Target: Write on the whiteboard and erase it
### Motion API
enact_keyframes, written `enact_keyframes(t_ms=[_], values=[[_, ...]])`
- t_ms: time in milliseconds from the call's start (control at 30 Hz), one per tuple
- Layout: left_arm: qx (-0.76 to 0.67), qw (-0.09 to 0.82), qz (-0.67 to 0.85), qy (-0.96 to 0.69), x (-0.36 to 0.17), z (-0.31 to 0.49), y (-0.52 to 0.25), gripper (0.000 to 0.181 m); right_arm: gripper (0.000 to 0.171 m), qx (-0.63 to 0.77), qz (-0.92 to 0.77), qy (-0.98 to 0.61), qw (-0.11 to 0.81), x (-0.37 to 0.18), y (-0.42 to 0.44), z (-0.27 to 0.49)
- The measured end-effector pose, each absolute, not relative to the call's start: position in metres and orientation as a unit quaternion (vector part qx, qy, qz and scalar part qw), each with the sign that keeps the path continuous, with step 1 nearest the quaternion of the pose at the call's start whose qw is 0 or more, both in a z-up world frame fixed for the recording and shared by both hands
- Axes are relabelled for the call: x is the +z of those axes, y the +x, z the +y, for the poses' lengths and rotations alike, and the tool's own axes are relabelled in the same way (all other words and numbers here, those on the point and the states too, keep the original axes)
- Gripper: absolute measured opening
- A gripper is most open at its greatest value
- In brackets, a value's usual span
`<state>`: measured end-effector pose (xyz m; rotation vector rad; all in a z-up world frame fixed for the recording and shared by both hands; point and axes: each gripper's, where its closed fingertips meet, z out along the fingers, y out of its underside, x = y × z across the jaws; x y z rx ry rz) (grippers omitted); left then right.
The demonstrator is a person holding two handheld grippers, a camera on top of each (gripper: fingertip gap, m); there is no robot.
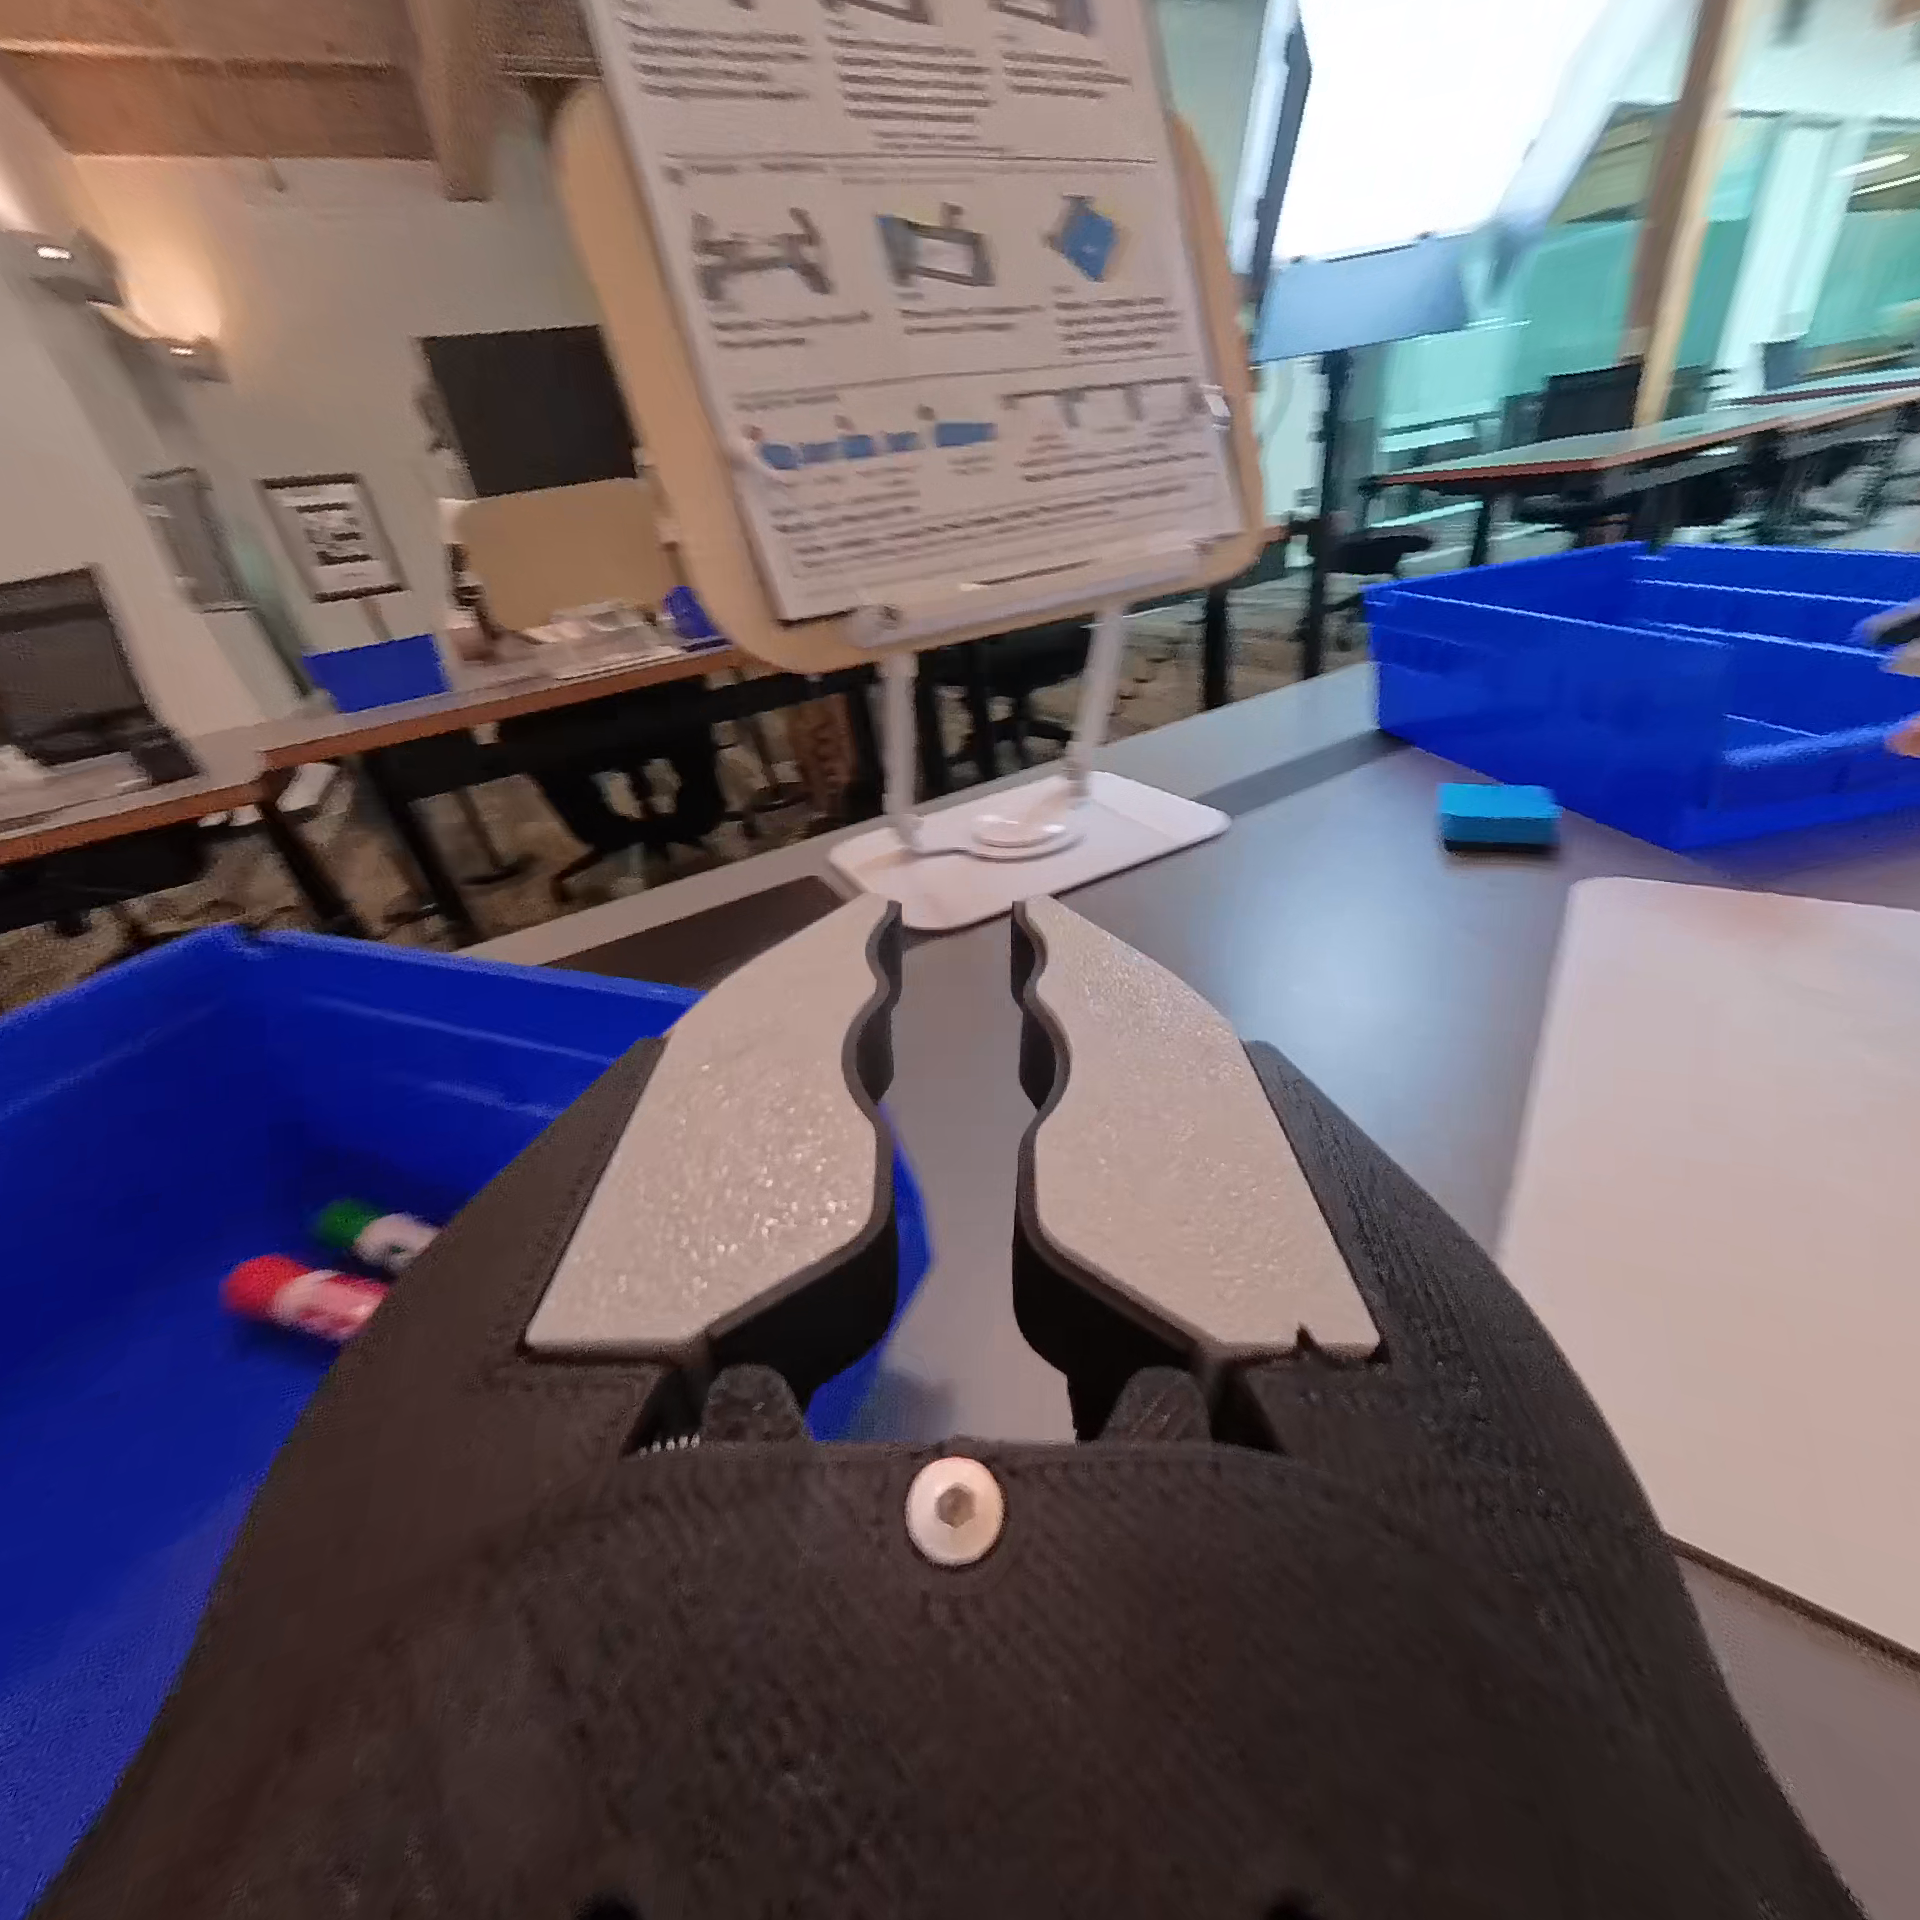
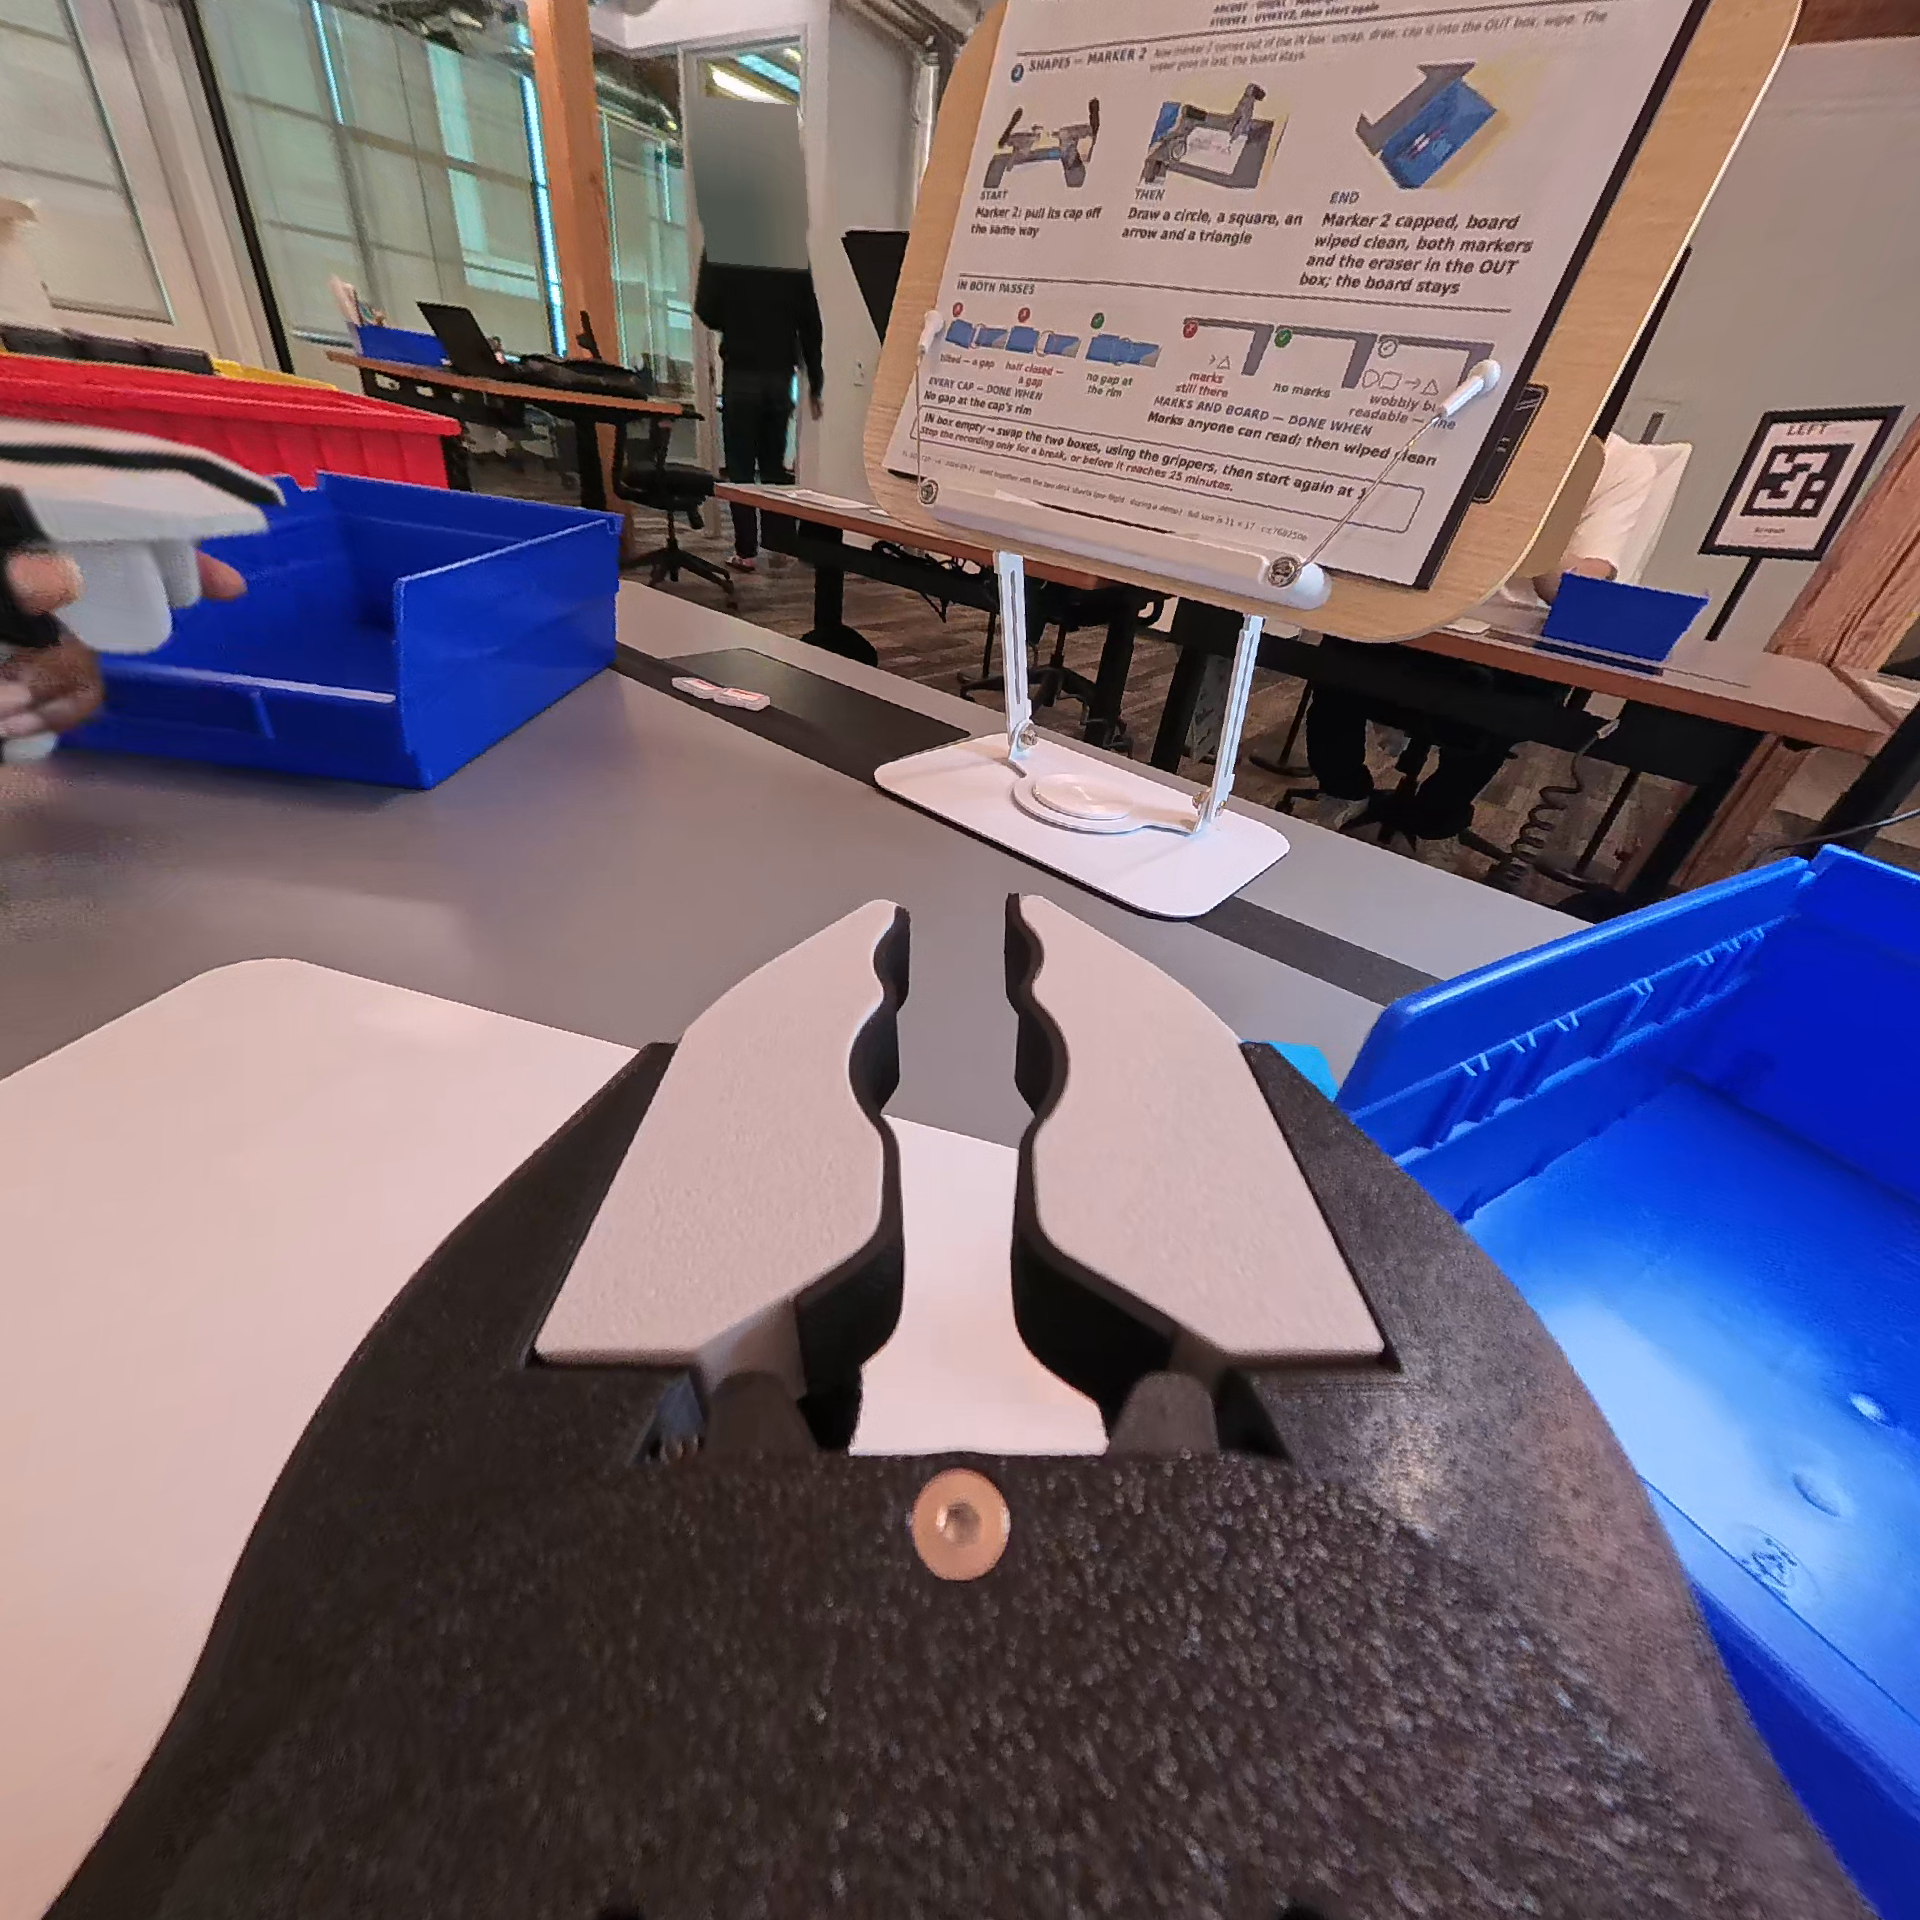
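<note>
- The left gripper (image 1: 956, 920) has its jaws a narrow gap apart with nothing between them; only bare grey table (image 1: 1299, 966) shows in the gap.
- Below and left of its fingers, inside the blue bin (image 1: 156, 1143), lie a red marker (image 1: 301, 1294) and a green marker (image 1: 374, 1231), long axes running roughly left to right; this gripper is much the nearer one.
- The right gripper (image 2: 956, 914) is likewise slightly parted and empty, hovering over the whiteboard (image 2: 260, 1195), which looks unmarked.
- Ahead and right of the left fingers, the blue eraser (image 1: 1498, 818) sits just beside the far bin (image 1: 1558, 707).
- I judge the marker pickup comes first.
</note>
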<state>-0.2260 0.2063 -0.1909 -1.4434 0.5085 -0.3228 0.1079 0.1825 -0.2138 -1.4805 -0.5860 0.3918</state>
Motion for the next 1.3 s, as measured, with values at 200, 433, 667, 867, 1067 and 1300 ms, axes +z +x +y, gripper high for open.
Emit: enact_keyframes(t_ms=[200,433,667,867,1067,1300], values=[[-0.058,0.639,0.136,-0.755,-0.173,0.257,-0.313,0.026,0.018,0.179,-0.265,-0.655,0.684,-0.211,0.106,0.18],[-0.002,0.378,0.143,-0.914,-0.268,0.325,-0.347,0.028,0.018,0.17,-0.283,-0.649,0.685,-0.21,0.103,0.176],[-0.032,0.247,0.137,-0.959,-0.324,0.33,-0.353,0.033,0.018,0.157,-0.305,-0.644,0.684,-0.211,0.099,0.171],[-0.02,0.213,0.15,-0.965,-0.33,0.328,-0.356,0.033,0.018,0.162,-0.313,-0.648,0.675,-0.216,0.096,0.171],[0.026,0.196,0.165,-0.966,-0.329,0.316,-0.374,0.02,0.017,0.164,-0.32,-0.647,0.672,-0.216,0.092,0.169],[0.027,0.409,0.203,-0.889,-0.235,0.3,-0.353,0.02,0.017,0.169,-0.327,-0.644,0.671,-0.217,0.086,0.166]])
